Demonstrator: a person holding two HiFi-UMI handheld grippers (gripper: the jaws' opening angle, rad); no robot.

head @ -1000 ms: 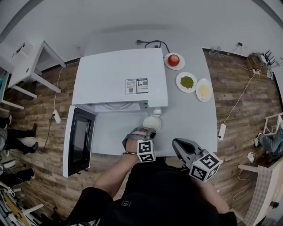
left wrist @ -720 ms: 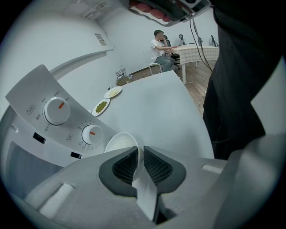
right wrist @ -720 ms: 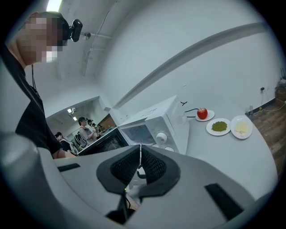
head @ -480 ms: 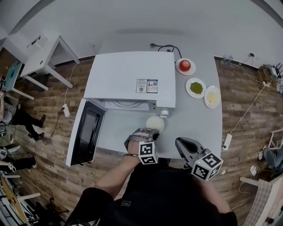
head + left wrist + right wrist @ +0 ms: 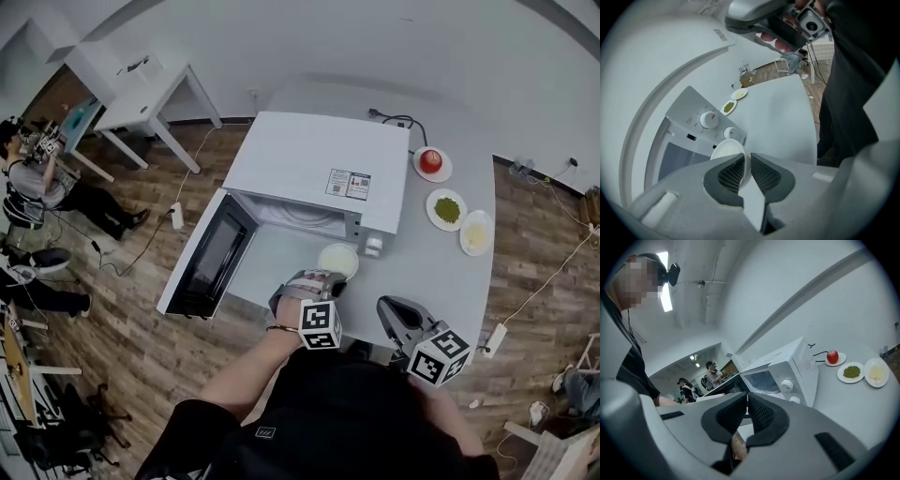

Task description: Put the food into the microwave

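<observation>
My left gripper [image 5: 323,277] is shut on the near rim of a white plate [image 5: 338,259] with pale food and holds it just above the table, in front of the microwave's control panel. In the left gripper view the plate [image 5: 724,150] stands on edge between the pads of that left gripper [image 5: 745,161]. The white microwave [image 5: 319,159] has its door [image 5: 211,258] swung open to the left, with the cavity [image 5: 291,217] showing. My right gripper [image 5: 388,306] hovers by the table's near edge, shut with nothing in it; the right gripper [image 5: 746,404] looks toward the microwave [image 5: 785,371].
Three small plates line the table's right side: a red apple [image 5: 430,160], green food [image 5: 447,209] and pale food [image 5: 475,232]. A black cable [image 5: 398,121] runs behind the microwave. A white desk [image 5: 131,84] and seated people are off to the left.
My left gripper has lifted the plate a little. The head view has swung, so the microwave now sits slanted in it. The right gripper has barely shifted.
</observation>
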